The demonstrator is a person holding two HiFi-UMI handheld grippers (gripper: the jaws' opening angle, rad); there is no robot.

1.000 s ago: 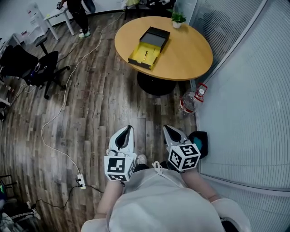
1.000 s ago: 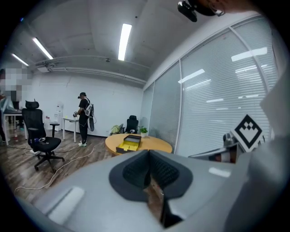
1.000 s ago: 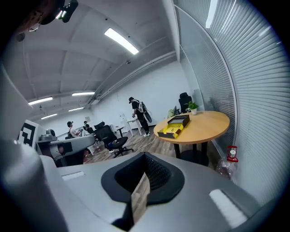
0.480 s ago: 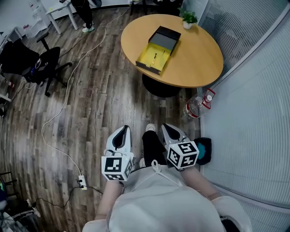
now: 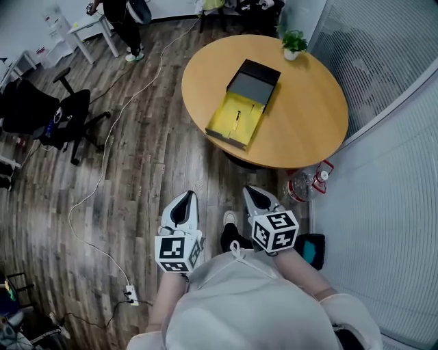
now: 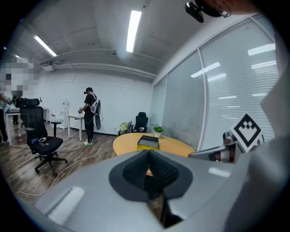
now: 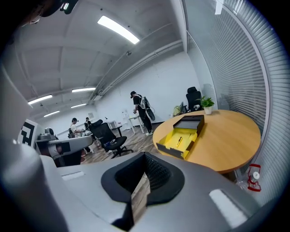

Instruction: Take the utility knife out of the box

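open box (image 5: 222,124), utility knife (image 5: 237,120) inside, round table (image 5: 308,116)

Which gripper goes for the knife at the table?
Right, probably. Left gripper and right gripper are both shut and short of the table, but the right lines up closer with the box; its view shows the knife clearly.

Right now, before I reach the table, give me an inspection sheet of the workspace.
Surface: round wooden table, holding only the box and a plant.
Job's things: open box on the table, yellow tray exposed; knife lying in the tray.
Clutter: potted plant at the table's far edge; bottle on the floor beside the table.
Grippers: left claw and right claw both shut, empty, short of the table.
Cables: white cable across the floor; power strip.
Surroundings: office chair, person at the back, blinds on the right.
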